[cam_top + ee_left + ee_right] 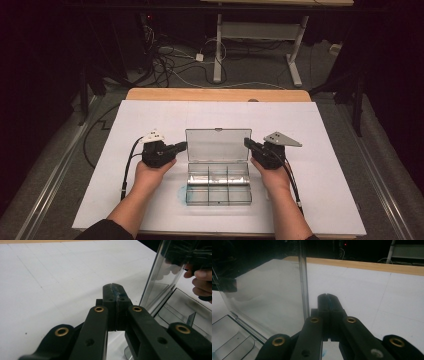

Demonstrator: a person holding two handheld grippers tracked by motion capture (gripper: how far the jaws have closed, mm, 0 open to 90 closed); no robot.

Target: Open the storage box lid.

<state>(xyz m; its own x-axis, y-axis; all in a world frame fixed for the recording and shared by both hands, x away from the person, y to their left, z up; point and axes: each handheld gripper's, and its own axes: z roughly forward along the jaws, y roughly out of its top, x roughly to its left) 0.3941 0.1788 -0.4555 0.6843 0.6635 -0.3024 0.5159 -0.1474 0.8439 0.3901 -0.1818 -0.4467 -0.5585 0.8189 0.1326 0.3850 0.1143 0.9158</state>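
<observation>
a clear plastic compartment box [218, 182] sits near the front middle of a white sheet [150, 115] on the bench [215, 94], its lid [218, 145] standing upright and open behind the empty divided tray. a person's two hands come in from the near edge, one on each side of the lid. the left tool [183, 146] points inward at the lid's left edge and the right tool [247, 143] at its right edge, each tip just beside the plastic; whether either one touches it cannot be told from above. both tools are closed with nothing between their jaws: in the left gripper view the left tool [115, 287] has its jaws pressed flat together beside the lid [160, 277], and in the right gripper view the right tool [328, 296] looks the same, next to the lid's thin edge [302, 277].

the work in hand appears to be handling the lid, most likely folding it down over the tray. done well, that calls for both closed tips to press evenly from behind the top corners, so the lid swings on its hinge without twisting. the box is light and may skid on the smooth sheet, so a slow, level push toward the person seems wiser than a quick one, with one tip ready to steady the tray.
</observation>
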